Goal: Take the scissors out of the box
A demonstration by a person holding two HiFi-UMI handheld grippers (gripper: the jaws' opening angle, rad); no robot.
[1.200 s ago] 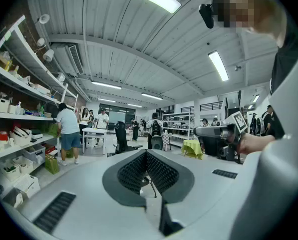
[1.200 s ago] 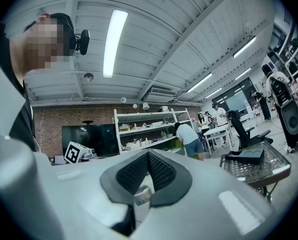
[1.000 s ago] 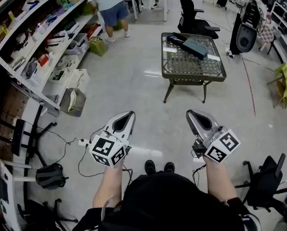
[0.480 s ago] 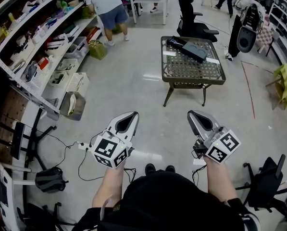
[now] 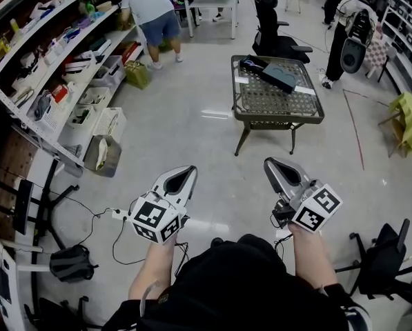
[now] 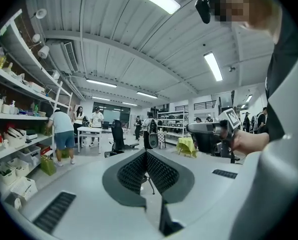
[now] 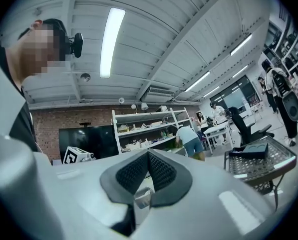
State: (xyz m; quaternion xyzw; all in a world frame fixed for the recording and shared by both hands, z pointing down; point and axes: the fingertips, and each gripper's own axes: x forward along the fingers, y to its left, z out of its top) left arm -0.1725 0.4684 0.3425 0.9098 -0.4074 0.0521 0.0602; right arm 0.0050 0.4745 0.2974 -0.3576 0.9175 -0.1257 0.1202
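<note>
Well, the box (image 5: 279, 72) is a dark, flat thing on the far part of the mesh table (image 5: 241, 107); it lies well apart from both grippers, ahead of the person and a little to the right, with a stretch of floor (image 5: 206, 140) between; the box lies slanted, its long side running from far-left to near-right in the head view; the scissors cannot be seen, so they are most likely inside the box, and which way they point cannot be told; the right gripper (image 5: 275, 167) lines up with the table, so it looks like the nearer one, and the left gripper (image 5: 185, 173) is off to the side; both are held out level in front of the person's body; the left gripper's pads are pressed together with nothing between them; the right gripper's pads meet at the tip too and hold nothing; neither one touches anything, so I think the person must walk up to the table first.
</note>
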